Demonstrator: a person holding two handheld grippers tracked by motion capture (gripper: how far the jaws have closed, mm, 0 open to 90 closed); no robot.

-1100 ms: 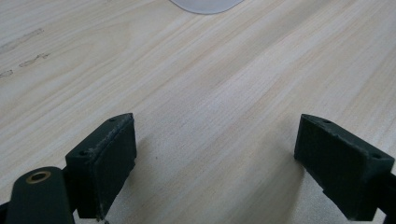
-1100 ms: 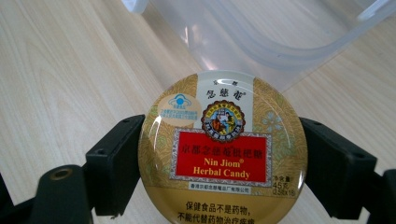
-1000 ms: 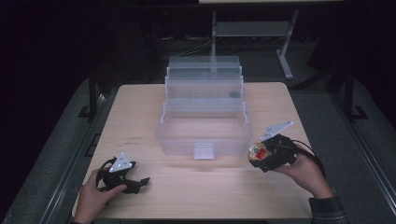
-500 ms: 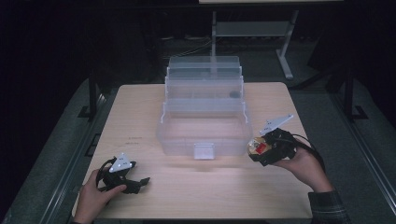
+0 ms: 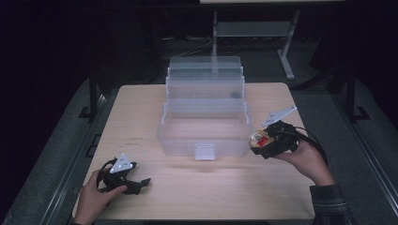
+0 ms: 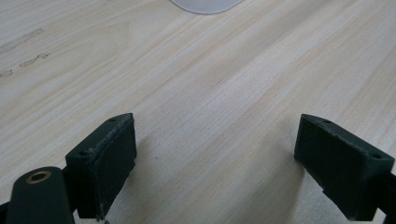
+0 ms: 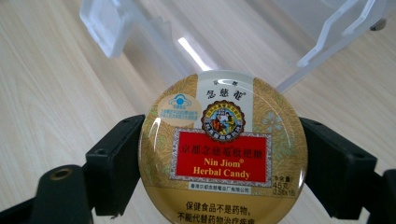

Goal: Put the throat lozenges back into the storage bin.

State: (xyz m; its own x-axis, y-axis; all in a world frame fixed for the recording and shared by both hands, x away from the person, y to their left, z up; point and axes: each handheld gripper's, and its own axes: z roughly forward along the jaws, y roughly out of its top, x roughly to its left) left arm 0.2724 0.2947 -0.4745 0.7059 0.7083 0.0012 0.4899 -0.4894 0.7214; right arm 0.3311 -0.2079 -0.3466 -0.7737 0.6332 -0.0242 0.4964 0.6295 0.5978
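A round gold candy tin with a red Nin Jiom Herbal Candy label sits between the jaws of my right gripper, which is shut on its rim. In the high view that right gripper holds the candy tin just right of the clear plastic tiered box, near its front right corner. My left gripper rests low at the table's front left, open. In the left gripper view its jaws stand wide apart over bare wood, the left gripper holding nothing.
The wooden table has free room left and in front of the box. The box has a front latch tab, with stepped trays opened toward the back. A metal stand is behind the table in the dark.
My right gripper has carried the tin slightly left and up, closer to the box's front right corner. The left gripper has stayed in place.
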